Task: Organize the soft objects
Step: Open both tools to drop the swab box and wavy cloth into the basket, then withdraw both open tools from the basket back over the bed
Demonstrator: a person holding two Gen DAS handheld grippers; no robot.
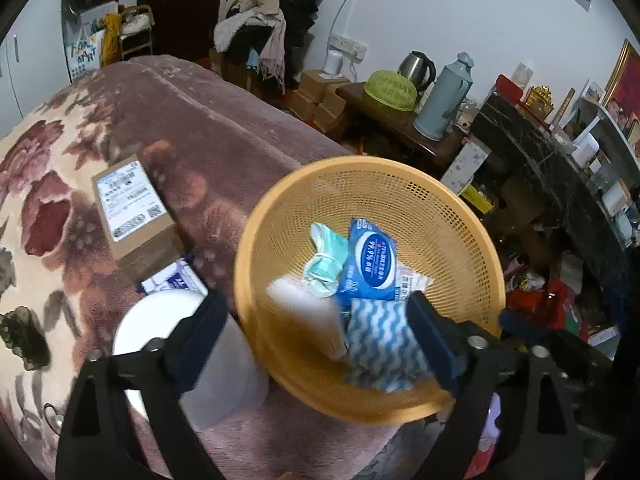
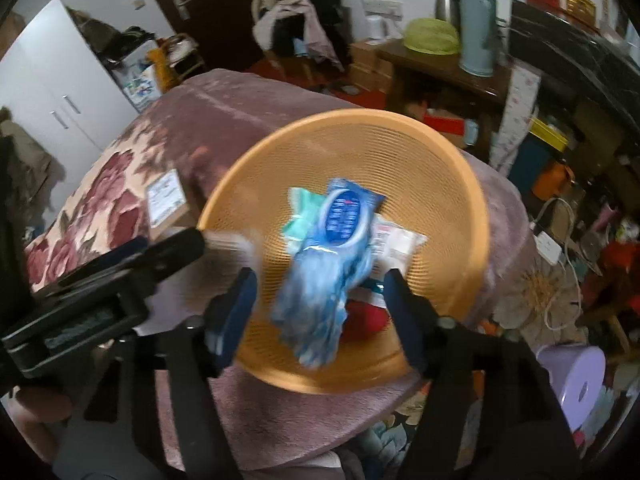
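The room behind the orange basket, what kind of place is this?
Most likely a lived-in bedroom or bed-sitting room at home: a floral plush blanket covers what looks like a bed, clothes are piled by the door, and a kettle and thermos flask stand on a side table.

Bed (image 1: 224, 128) wearing plush mauve blanket with rose print. Lying directly on it: orange mesh basket (image 1: 448, 208) sitting near bed's edge, cardboard box (image 1: 134, 210) resting label up, white tub (image 1: 160, 320) and small blue-and-white packet (image 1: 176, 280) sitting between them (packet partly hidden).
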